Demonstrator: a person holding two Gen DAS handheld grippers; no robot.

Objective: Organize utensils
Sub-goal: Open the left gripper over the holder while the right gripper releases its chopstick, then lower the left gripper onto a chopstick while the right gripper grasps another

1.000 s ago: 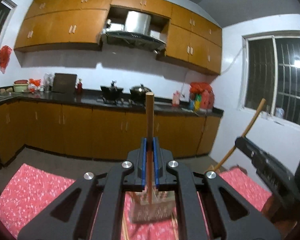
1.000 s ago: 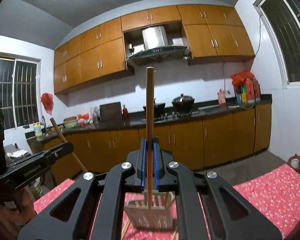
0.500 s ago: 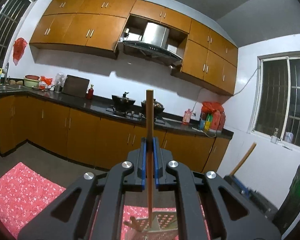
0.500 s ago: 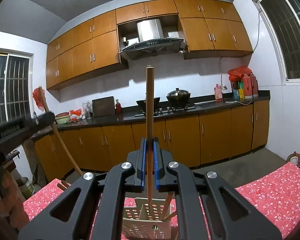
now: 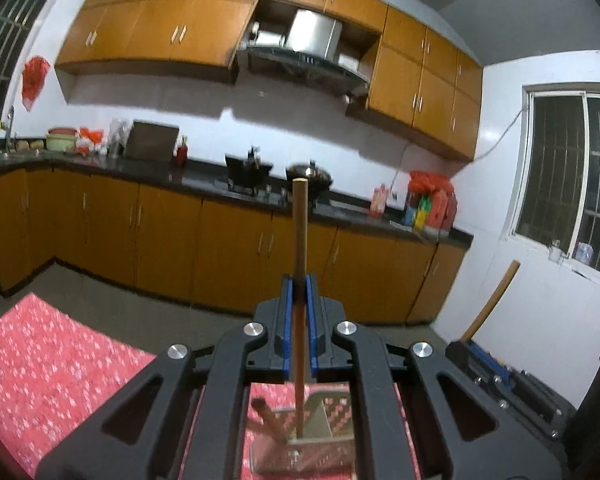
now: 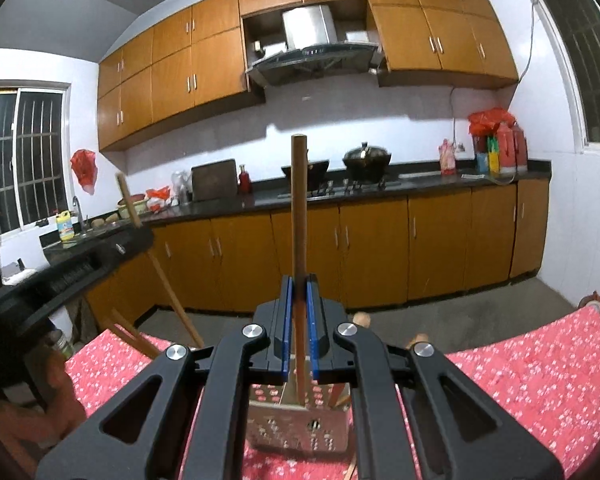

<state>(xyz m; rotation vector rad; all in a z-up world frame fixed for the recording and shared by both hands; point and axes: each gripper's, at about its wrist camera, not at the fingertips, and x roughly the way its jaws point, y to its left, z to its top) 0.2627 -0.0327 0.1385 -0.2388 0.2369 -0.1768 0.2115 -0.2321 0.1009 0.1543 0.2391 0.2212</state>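
Left wrist view: left gripper point(image 5: 299, 292) pinching an upright wooden chopstick point(image 5: 300, 232), lower end inside the perforated utensil holder point(image 5: 332, 412) on the red floral cloth point(image 5: 52, 364).
Right wrist view: right gripper point(image 6: 299, 292) clamped on another upright chopstick point(image 6: 299, 208), tip in the holder point(image 6: 300, 428); bare cloth point(image 6: 540, 364) to the right.

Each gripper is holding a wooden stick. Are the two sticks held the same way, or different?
Mostly alike. The left gripper holds its chopstick with the lower tip over the perforated holder. The right gripper's chopstick hangs over that holder's front edge. In the right view, the left chopstick tilts. Shared: both wooden, clamped mid-length, jaws shut.
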